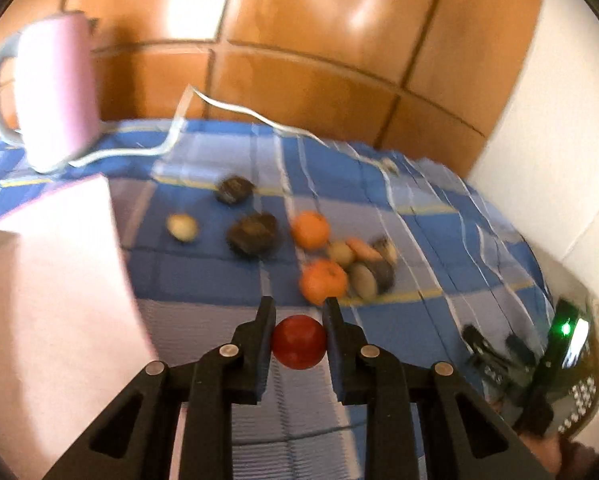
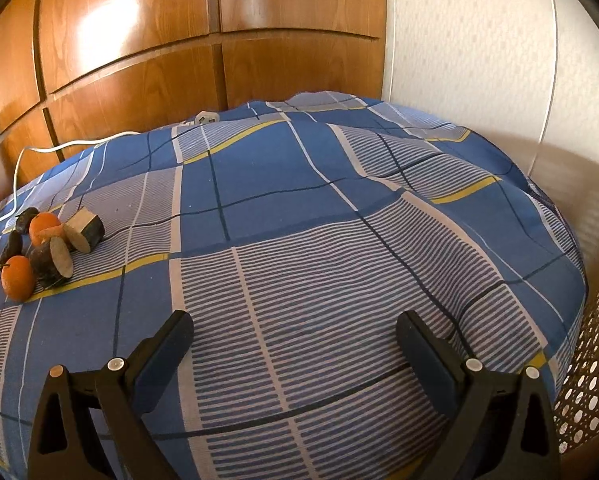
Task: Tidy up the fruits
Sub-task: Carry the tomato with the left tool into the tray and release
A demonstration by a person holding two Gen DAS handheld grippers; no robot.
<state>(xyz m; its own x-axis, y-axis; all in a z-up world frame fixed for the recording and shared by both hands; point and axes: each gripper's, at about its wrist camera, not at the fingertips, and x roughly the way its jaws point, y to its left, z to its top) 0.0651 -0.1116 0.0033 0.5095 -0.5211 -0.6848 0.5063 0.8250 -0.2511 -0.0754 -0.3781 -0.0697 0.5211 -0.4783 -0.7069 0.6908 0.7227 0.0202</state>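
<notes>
Red fruit pinched between the left gripper pads, above the blue checked bedspread.

No writing or brand can be read anywhere; the left view is blurred by motion. Beyond the red fruit lie two oranges, dark lumpy fruits, a small pale one and a clump of cut, pale-faced pieces whose kind is hard to make out. A pink box is cut off at the left edge, with a pink jug and white cable behind it. The right gripper hangs wide open over bare bedspread, nothing between its jaws; in its view the fruit pile sits far left. A wooden panelled wall backs the bed, and a perforated surface is cut off at right.
</notes>
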